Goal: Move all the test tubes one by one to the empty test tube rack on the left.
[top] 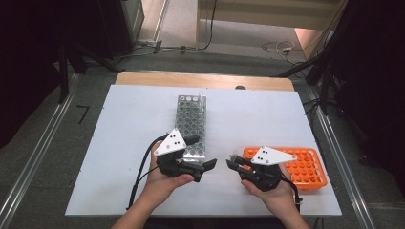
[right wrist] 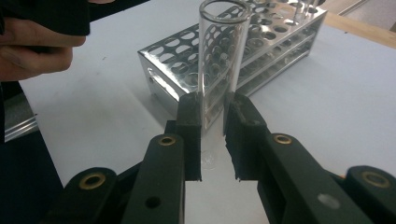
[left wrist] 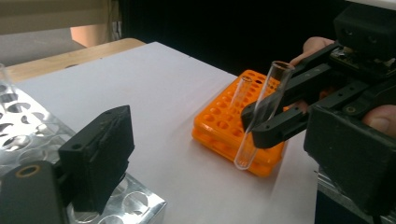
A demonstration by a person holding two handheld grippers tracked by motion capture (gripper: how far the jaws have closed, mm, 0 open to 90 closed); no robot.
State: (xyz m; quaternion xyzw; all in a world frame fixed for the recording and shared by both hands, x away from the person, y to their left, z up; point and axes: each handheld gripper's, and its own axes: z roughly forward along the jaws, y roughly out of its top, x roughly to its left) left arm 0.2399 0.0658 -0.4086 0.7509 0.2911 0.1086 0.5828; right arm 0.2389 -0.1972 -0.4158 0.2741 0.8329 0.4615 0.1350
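Two racks on the white table [top: 119, 143]: a metal rack [top: 192, 125] just ahead of your left gripper [top: 203, 151], and an orange rack [top: 305, 167] under and just behind your right gripper [top: 232, 162].

Your right gripper is clamped on a clear glass tube [right wrist: 219, 60]. Both pads [right wrist: 190, 126] press the tube's sides near its middle, jaws narrow. The tube stands nearly upright, open mouth up and well above the jaws, bottom end hanging below them, clear of the table. In your left gripper view the tube [left wrist: 261, 116] leans slightly, its rounded bottom just in front of the orange rack's [left wrist: 224, 126] near edge; can't tell if it touches. One more tube [left wrist: 241, 93] stands in that rack, beyond your held one.

Your left gripper is spread wide, nothing between the jaws. It sits over the near end of the metal rack [left wrist: 28, 121], tips pointing at your right gripper [left wrist: 261, 126], a short gap between them.
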